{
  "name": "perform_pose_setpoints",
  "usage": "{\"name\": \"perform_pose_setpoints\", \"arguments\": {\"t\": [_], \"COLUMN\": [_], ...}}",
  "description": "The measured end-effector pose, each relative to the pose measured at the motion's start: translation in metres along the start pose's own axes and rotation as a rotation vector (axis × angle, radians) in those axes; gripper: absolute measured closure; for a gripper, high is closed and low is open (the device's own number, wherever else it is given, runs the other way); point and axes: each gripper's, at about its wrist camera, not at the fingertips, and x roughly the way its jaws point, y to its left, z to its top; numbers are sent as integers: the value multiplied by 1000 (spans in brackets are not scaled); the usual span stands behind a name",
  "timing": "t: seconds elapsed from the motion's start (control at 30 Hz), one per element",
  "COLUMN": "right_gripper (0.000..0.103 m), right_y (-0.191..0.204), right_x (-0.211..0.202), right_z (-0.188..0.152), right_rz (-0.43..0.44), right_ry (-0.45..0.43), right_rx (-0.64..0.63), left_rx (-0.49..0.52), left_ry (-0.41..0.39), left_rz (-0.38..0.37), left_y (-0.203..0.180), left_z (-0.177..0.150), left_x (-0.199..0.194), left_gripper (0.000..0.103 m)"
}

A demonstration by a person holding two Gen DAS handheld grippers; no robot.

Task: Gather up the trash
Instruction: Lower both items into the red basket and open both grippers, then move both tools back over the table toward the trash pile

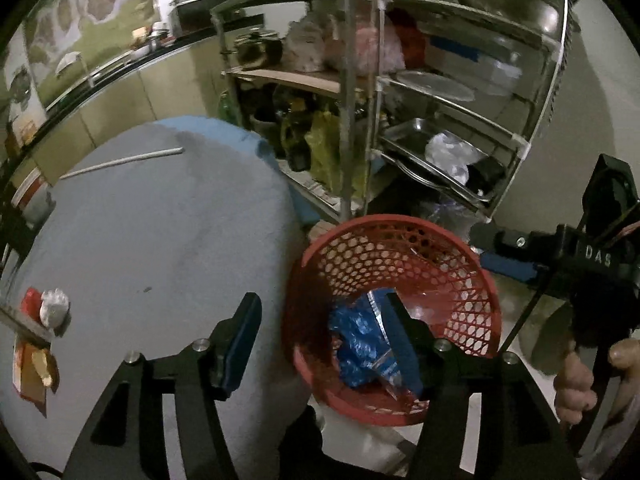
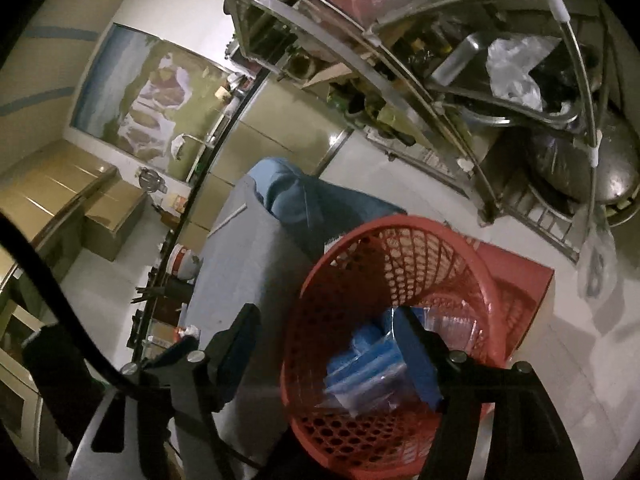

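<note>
Kitchen cabinets and a counter ran along the far wall, and a round table [image 1: 160, 232] under a grey-blue cloth filled the left of the left wrist view, its curved edge dropping away just beside a red perforated basket [image 1: 460, 260] that stood on the pale floor. Between the table's edge and a metal shelf rack [image 1: 440, 92] behind the basket, only a narrow strip of floor lay open; to the basket's right the tiles were freer. One basket was in view, and it held crumpled blue plastic wrappers [image 1: 356, 340] mixed with clear film at its bottom. On the table lay one thin white stick [image 1: 124, 162] near the far edge, and at the near left edge one crumpled white wad [image 1: 54, 308] touching a small red piece [image 1: 31, 300], with an orange-red packet [image 1: 34, 376] just below them. The left gripper [image 1: 324, 344] hung over the gap between table and basket, jaws spread wide and holding nothing. The right gripper [image 2: 324, 350] hovered over the same basket's rim [image 2: 304, 280], its jaws likewise spread and empty, the blue wrappers [image 2: 364, 368] visible beneath its right finger. One steel tray [image 1: 412, 136] on the rack held a white plastic bag [image 1: 448, 152].
</note>
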Motion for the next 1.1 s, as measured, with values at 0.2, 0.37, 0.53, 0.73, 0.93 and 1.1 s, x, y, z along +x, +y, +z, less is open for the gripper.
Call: {"name": "perform_pose_setpoints", "arguments": {"t": [0.2, 0.37, 0.53, 0.73, 0.93, 1.1], "right_gripper": [31, 31, 31, 31, 31, 31], "right_y": [25, 66, 117, 167, 219, 274], "right_x": [6, 25, 49, 84, 122, 160], "right_z": [-6, -16, -37, -76, -108, -126], "right_rz": [21, 29, 53, 71, 107, 161], "right_ry": [5, 43, 97, 181, 267, 326], "right_rx": [-65, -177, -307, -433, -568, -698], "left_rx": [-107, -203, -329, -470, -554, -546], "left_ry": [-26, -56, -67, -73, -101, -126], "left_rz": [66, 177, 312, 431, 443, 384], "left_y": [48, 97, 156, 222, 267, 292], "left_z": [-30, -73, -125, -172, -182, -173], "left_x": [-29, -60, -89, -113, -122, -117], "left_gripper": [38, 38, 35, 35, 34, 29]}}
